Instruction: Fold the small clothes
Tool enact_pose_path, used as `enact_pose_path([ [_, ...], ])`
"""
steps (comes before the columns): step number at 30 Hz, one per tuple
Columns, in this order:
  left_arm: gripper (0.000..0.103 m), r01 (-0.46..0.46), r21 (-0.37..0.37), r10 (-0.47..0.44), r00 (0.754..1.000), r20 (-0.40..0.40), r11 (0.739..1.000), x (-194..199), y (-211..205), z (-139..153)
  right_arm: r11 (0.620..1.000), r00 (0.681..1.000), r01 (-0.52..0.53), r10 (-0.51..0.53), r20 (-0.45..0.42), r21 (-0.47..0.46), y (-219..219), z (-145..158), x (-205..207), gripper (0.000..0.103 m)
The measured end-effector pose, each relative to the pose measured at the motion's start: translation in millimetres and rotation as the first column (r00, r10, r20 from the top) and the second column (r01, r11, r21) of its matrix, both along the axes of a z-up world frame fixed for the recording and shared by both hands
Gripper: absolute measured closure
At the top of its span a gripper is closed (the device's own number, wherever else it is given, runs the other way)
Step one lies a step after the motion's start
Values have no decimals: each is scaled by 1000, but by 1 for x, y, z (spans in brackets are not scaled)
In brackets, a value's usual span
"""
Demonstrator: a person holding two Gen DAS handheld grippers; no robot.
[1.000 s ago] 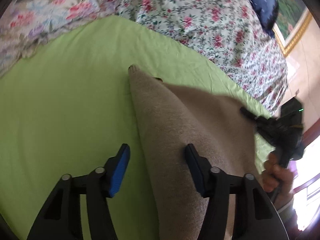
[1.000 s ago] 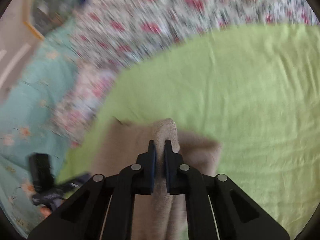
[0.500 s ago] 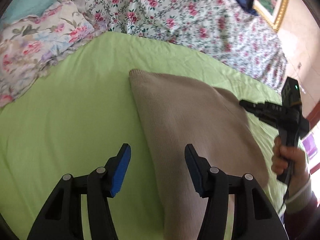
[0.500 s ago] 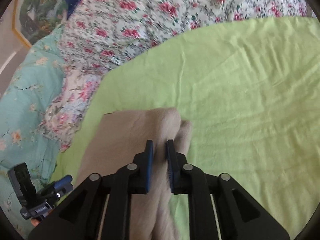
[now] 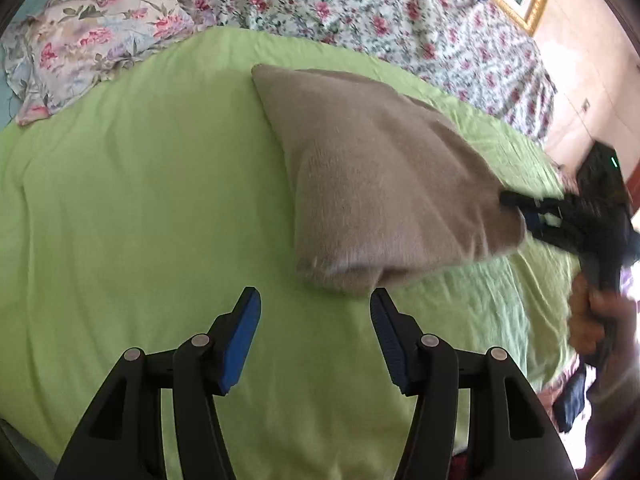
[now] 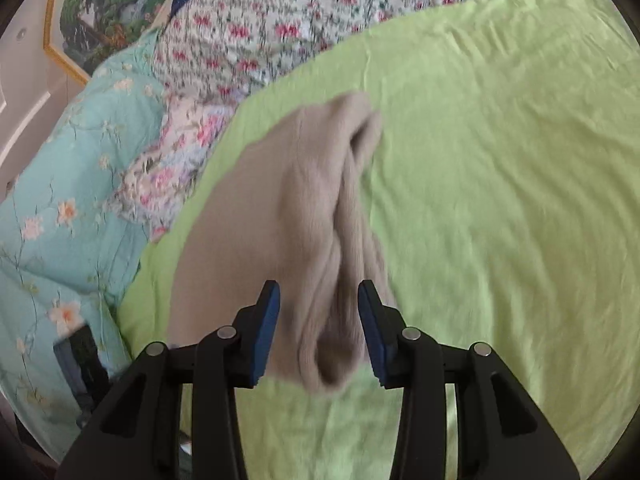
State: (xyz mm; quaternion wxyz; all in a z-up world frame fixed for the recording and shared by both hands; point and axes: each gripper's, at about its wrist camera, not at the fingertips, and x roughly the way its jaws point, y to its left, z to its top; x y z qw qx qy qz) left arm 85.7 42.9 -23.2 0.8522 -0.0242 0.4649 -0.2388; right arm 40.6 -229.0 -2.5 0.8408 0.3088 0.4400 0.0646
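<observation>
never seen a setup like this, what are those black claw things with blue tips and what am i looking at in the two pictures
Those black claws are hand-held grippers, one in each of a person's hands. Each carries a wide-angle camera looking forward along its two blue-padded fingers, so each picture is one gripper's own view.

In the left view, the left gripper is open above a green sheet on a bed, holding nothing. Ahead lies a tan knitted garment, partly folded. At its far corner you can see the other tool and the hand holding it.

In the right view, the right gripper has its fingers apart on either side of a bunched end of that same garment. It is blurred, so I can't tell whether the pads touch it. Flowered bedding surrounds the sheet.
</observation>
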Motion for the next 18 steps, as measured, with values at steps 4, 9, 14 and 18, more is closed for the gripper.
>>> enact_pose_path([
  [4, 45, -47, -14, 47, 999, 5, 999, 16, -12, -4, 1000, 1000, -21, 21, -10, 0, 9, -6, -1, 61],
  [9, 82, -138, 117, 129, 988, 87, 983, 17, -21, -4, 998, 998, -39, 41, 41, -58, 12, 9, 2, 97],
  [14, 87, -151, 239, 126, 985, 119, 959, 4, -36, -17, 980, 998, -48, 39, -53, -194, 10, -13, 6, 97],
  [18, 85, -105, 207, 88, 992, 92, 973, 1, -31, -8, 986, 998, -36, 26, -59, -162, 7, -20, 2, 95],
])
